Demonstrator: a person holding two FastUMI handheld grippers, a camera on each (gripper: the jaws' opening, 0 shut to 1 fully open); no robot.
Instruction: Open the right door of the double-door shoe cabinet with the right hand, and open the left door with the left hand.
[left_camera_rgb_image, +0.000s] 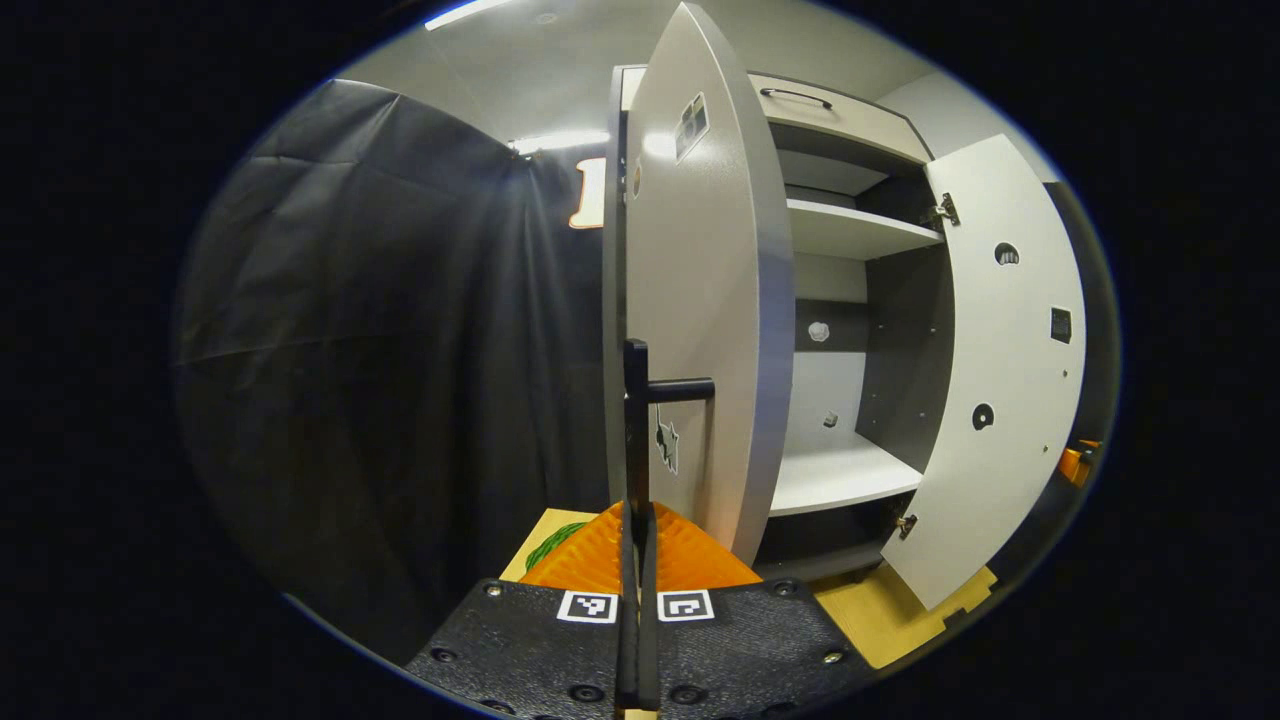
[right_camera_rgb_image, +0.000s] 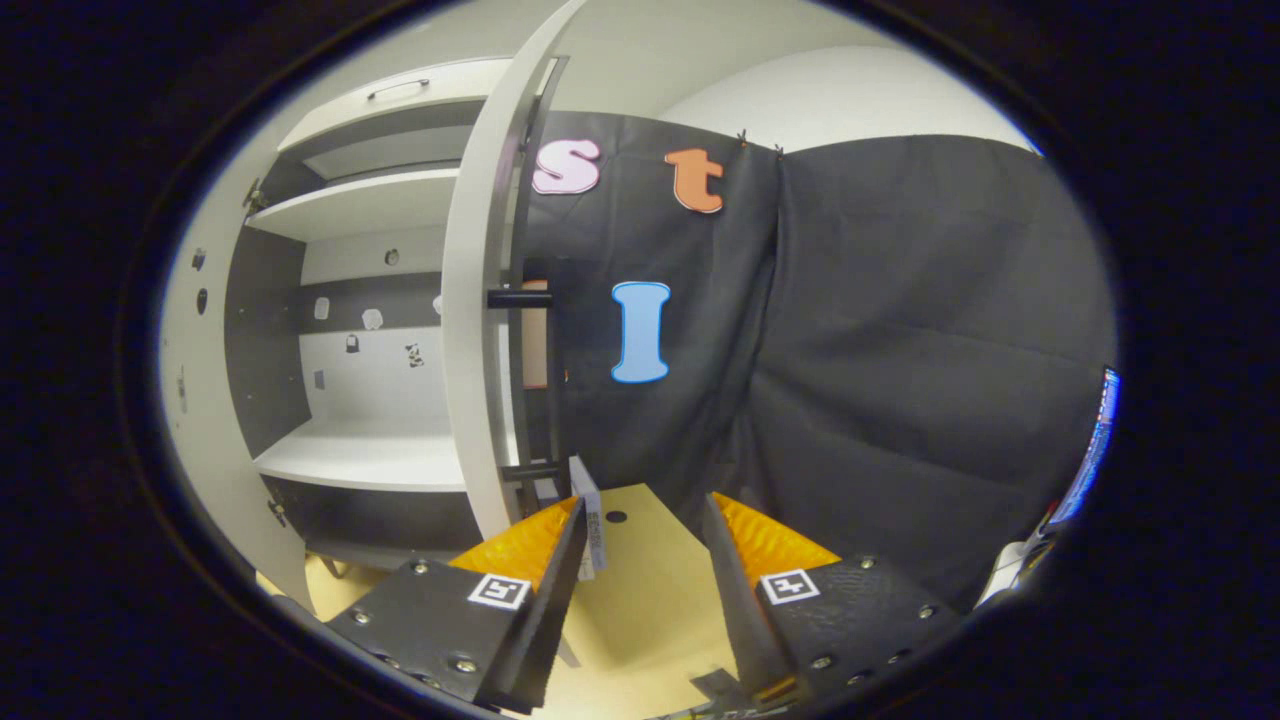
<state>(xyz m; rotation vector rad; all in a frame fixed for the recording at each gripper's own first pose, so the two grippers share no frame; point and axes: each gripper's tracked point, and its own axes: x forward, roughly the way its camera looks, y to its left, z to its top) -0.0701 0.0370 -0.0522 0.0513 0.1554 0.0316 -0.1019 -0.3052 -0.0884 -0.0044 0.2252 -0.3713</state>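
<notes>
The booth is enclosed by black cloth (left_camera_rgb_image: 380, 330), with a tan floor (right_camera_rgb_image: 640, 590) under the cabinet (left_camera_rgb_image: 850, 230).

In the left gripper view, the left gripper (left_camera_rgb_image: 637, 560) is seen nearest, its fingers pressed together on the vertical bar of the left handle (left_camera_rgb_image: 636, 400). The grip is judged to be kept so that the left door (left_camera_rgb_image: 700, 300) can be pulled about its hinge; this door is swung well out and presented almost edge-on. Beyond it, the right door (left_camera_rgb_image: 1000, 370) stands wide open.

In the right gripper view, the right gripper (right_camera_rgb_image: 640, 545) is held with fingers spread and nothing between them, just beside the right handle (right_camera_rgb_image: 525, 298). The right door is therefore judged to be already released.

Inside the cabinet, a lower shelf (left_camera_rgb_image: 840, 475) and an upper shelf (left_camera_rgb_image: 850, 228) are exposed. No shoes are seen on them; only small marks are visible on the back panel (right_camera_rgb_image: 375, 360). A closed drawer (left_camera_rgb_image: 840, 112) sits above.
</notes>
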